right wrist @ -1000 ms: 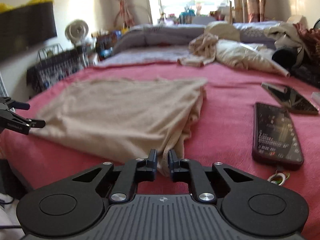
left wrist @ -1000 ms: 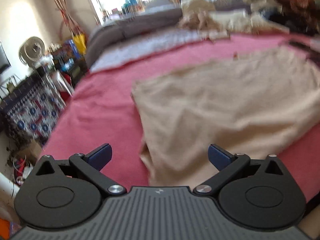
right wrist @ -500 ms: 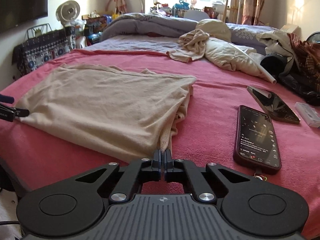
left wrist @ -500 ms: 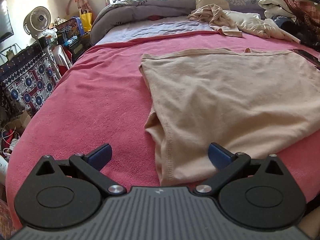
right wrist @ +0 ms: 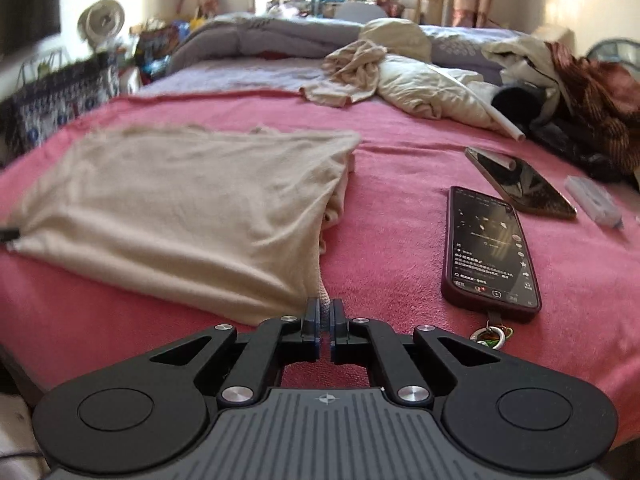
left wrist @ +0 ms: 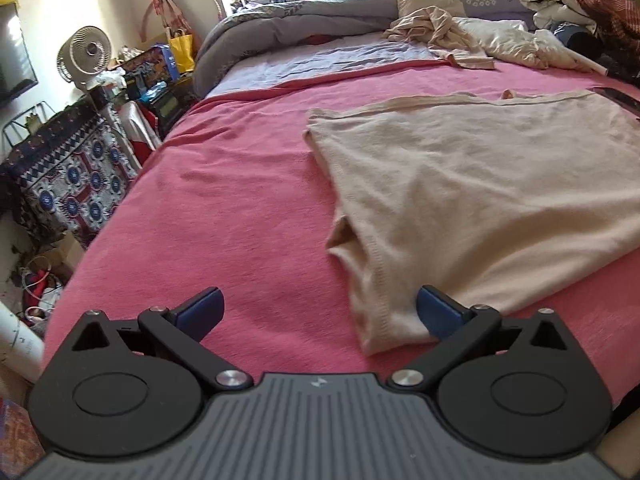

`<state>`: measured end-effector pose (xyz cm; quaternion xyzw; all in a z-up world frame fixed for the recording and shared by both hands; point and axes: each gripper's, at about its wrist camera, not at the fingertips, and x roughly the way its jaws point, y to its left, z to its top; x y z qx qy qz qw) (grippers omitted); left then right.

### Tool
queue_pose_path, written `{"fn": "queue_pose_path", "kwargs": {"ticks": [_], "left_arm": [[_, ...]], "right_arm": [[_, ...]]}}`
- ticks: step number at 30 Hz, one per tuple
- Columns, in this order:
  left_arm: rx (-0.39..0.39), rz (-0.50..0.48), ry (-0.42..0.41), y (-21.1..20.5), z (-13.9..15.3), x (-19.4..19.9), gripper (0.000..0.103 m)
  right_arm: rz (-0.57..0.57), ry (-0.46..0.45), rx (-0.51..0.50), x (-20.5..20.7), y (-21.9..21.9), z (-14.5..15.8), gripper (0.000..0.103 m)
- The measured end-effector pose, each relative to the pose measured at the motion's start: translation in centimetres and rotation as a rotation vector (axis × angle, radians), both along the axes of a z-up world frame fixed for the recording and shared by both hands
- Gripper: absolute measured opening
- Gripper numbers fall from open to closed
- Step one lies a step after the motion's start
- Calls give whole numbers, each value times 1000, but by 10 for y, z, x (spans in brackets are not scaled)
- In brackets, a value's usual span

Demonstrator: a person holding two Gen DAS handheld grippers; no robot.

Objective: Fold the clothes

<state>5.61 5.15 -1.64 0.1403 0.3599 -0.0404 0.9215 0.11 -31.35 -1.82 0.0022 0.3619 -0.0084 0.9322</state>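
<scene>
A beige garment [left wrist: 480,184] lies flat on the pink blanket [left wrist: 240,208]; it also shows in the right wrist view [right wrist: 180,208]. My left gripper [left wrist: 320,312] is open, its blue fingertips either side of the garment's near left corner, low over the blanket. My right gripper [right wrist: 325,312] is shut on the garment's near right corner, pinching a bit of its hem between the pads. The left gripper's tip [right wrist: 8,235] shows at the garment's far left corner in the right wrist view.
Two phones [right wrist: 490,248] [right wrist: 520,180] lie on the blanket right of the garment. A crumpled beige cloth [right wrist: 352,72], white bedding and dark clothes are piled at the back. A patterned stand [left wrist: 68,180] and a fan [left wrist: 84,54] are beyond the bed's left edge.
My right gripper closed onto the garment's near right corner. My left gripper stayed open and settled closer around the near left corner.
</scene>
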Motion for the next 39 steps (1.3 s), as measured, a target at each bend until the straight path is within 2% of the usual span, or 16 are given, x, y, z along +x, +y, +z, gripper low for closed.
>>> {"fn": "queue_pose_path", "kwargs": {"ticks": [2, 4, 7, 10, 12, 13, 14, 15, 16, 17, 21, 23, 28, 32, 36, 39], "left_arm": [[21, 6, -6, 1, 0, -2, 103], [30, 4, -10, 1, 0, -3, 103], [68, 13, -23, -7, 5, -2, 103], [105, 13, -71, -18, 15, -5, 103], [52, -24, -100, -21, 23, -7, 103], [56, -39, -85, -23, 19, -6, 103], [67, -52, -67, -26, 14, -4, 103], [162, -21, -31, -29, 1, 0, 103], [171, -9, -44, -24, -2, -3, 103], [166, -1, -64, -17, -4, -7, 103], [-55, 113, 11, 29, 5, -3, 103], [-91, 168, 8, 37, 15, 3, 103], [-276, 122, -12, 39, 22, 57, 102], [-426, 81, -29, 41, 27, 100, 102], [-576, 39, -45, 42, 32, 144, 102], [-535, 18, -46, 22, 22, 159, 102]], "right_arm": [[-95, -11, -22, -1, -10, 4, 5], [-162, 6, 48, 0, -30, 5, 5], [-105, -53, 115, 1, -36, 14, 12], [1, -98, 154, 12, -22, 22, 32], [43, -108, 124, 25, -7, 21, 39], [52, -97, 104, 33, 0, 17, 38], [61, -84, 84, 41, 8, 12, 29], [40, -74, 55, 44, 9, 8, 19], [17, -64, 26, 46, 9, 4, 9], [-7, -53, -3, 49, 10, -1, 11], [-62, -67, -45, 43, 4, -3, 21], [-64, -113, -50, 36, 1, 3, 21], [-44, -153, 78, 39, -16, 7, 31], [-38, -208, 135, 60, -26, 16, 42], [-63, -231, 153, 91, -38, 21, 46], [-64, -220, 136, 113, -44, 19, 50]]}}
